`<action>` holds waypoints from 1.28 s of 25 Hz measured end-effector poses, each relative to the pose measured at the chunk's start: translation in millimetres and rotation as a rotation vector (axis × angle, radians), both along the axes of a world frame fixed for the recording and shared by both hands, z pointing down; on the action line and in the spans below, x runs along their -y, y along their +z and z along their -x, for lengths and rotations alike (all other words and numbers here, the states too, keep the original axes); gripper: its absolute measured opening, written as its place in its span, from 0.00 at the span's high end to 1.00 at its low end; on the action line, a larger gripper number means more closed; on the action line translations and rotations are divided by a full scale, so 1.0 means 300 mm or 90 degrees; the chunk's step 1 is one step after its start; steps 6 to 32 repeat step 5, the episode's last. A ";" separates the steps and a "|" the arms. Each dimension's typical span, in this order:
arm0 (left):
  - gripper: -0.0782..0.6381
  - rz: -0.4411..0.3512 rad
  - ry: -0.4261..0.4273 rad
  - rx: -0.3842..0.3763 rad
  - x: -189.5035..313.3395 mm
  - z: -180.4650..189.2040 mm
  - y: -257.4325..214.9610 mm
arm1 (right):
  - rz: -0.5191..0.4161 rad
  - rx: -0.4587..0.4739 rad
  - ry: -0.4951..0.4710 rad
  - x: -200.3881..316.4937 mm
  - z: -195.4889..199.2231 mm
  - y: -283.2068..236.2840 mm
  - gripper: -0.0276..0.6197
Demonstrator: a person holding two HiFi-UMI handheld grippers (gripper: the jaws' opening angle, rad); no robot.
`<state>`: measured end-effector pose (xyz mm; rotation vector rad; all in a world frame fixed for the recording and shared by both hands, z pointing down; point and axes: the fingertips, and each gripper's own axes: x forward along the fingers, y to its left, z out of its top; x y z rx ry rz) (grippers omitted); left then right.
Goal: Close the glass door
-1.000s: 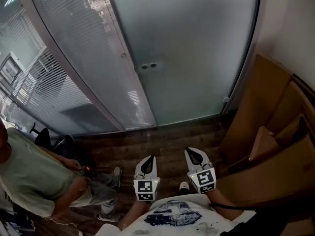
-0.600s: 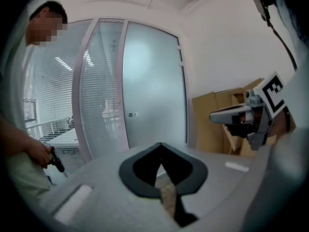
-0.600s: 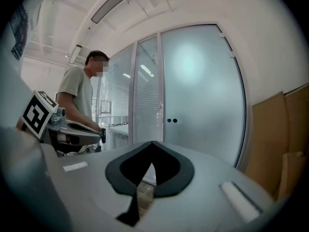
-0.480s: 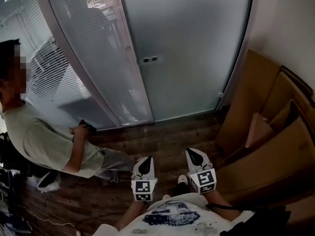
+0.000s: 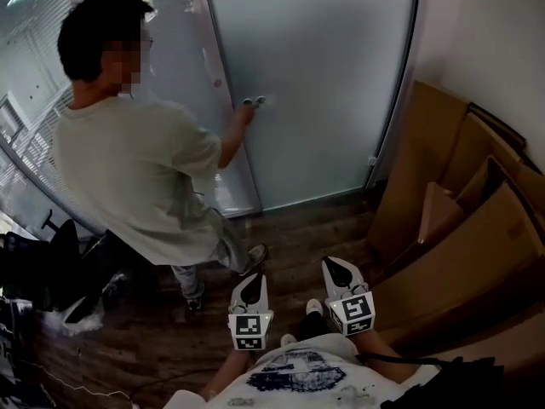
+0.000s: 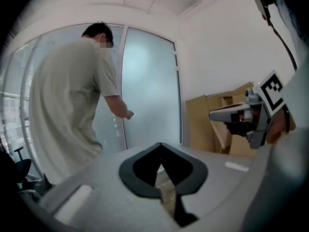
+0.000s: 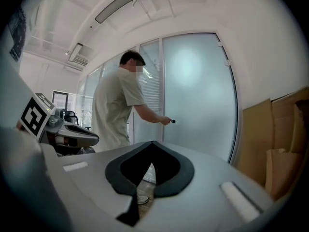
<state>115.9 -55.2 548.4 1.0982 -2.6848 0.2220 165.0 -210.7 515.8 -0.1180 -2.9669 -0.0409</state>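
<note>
While jaws of white left gripper (image 5: 253,281) and white right gripper (image 5: 341,269) sit shut, empty, tall frosted glass door (image 5: 332,92) stands upright, well apart ahead. Person in pale green shirt (image 5: 128,169) grips its small round knob (image 5: 254,101) (blocking left gripper's line; right nearer bare pane).

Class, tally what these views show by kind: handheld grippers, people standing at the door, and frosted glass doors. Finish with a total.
Grippers: 2, the left gripper and the right gripper
Person standing at the door: 1
Frosted glass door: 1
Total: 4
</note>
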 end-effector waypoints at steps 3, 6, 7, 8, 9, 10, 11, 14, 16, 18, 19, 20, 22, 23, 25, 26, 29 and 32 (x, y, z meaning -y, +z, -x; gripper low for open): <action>0.89 -0.002 0.000 0.003 0.001 -0.023 -0.007 | 0.001 0.002 -0.001 -0.001 -0.020 -0.006 0.95; 0.89 -0.002 -0.002 0.003 -0.005 -0.039 -0.008 | 0.004 0.004 -0.003 -0.011 -0.034 -0.015 0.95; 0.89 -0.002 -0.002 0.003 -0.005 -0.039 -0.008 | 0.004 0.004 -0.003 -0.011 -0.034 -0.015 0.95; 0.89 -0.002 -0.002 0.003 -0.005 -0.039 -0.008 | 0.004 0.004 -0.003 -0.011 -0.034 -0.015 0.95; 0.89 -0.002 -0.002 0.003 -0.005 -0.039 -0.008 | 0.004 0.004 -0.003 -0.011 -0.034 -0.015 0.95; 0.89 -0.002 -0.002 0.003 -0.005 -0.039 -0.008 | 0.004 0.004 -0.003 -0.011 -0.034 -0.015 0.95; 0.89 -0.002 -0.002 0.003 -0.005 -0.039 -0.008 | 0.004 0.004 -0.003 -0.011 -0.034 -0.015 0.95; 0.89 -0.002 -0.002 0.003 -0.005 -0.039 -0.008 | 0.004 0.004 -0.003 -0.011 -0.034 -0.015 0.95; 0.89 -0.002 -0.002 0.003 -0.005 -0.039 -0.008 | 0.004 0.004 -0.003 -0.011 -0.034 -0.015 0.95; 0.89 -0.002 -0.002 0.003 -0.005 -0.039 -0.008 | 0.004 0.004 -0.003 -0.011 -0.034 -0.015 0.95; 0.89 -0.002 -0.002 0.003 -0.005 -0.039 -0.008 | 0.004 0.004 -0.003 -0.011 -0.034 -0.015 0.95; 0.89 -0.002 -0.002 0.003 -0.005 -0.039 -0.008 | 0.004 0.004 -0.003 -0.011 -0.034 -0.015 0.95; 0.89 -0.002 -0.002 0.003 -0.005 -0.039 -0.008 | 0.004 0.004 -0.003 -0.011 -0.034 -0.015 0.95; 0.89 -0.002 -0.002 0.003 -0.005 -0.039 -0.008 | 0.004 0.004 -0.003 -0.011 -0.034 -0.015 0.95; 0.89 -0.002 -0.002 0.003 -0.005 -0.039 -0.008 | 0.004 0.004 -0.003 -0.011 -0.034 -0.015 0.95; 0.89 -0.002 -0.002 0.003 -0.005 -0.039 -0.008 | 0.004 0.004 -0.003 -0.011 -0.034 -0.015 0.95; 0.89 -0.002 -0.002 0.003 -0.005 -0.039 -0.008 | 0.004 0.004 -0.003 -0.011 -0.034 -0.015 0.95; 0.89 -0.002 -0.002 0.003 -0.005 -0.039 -0.008 | 0.004 0.004 -0.003 -0.011 -0.034 -0.015 0.95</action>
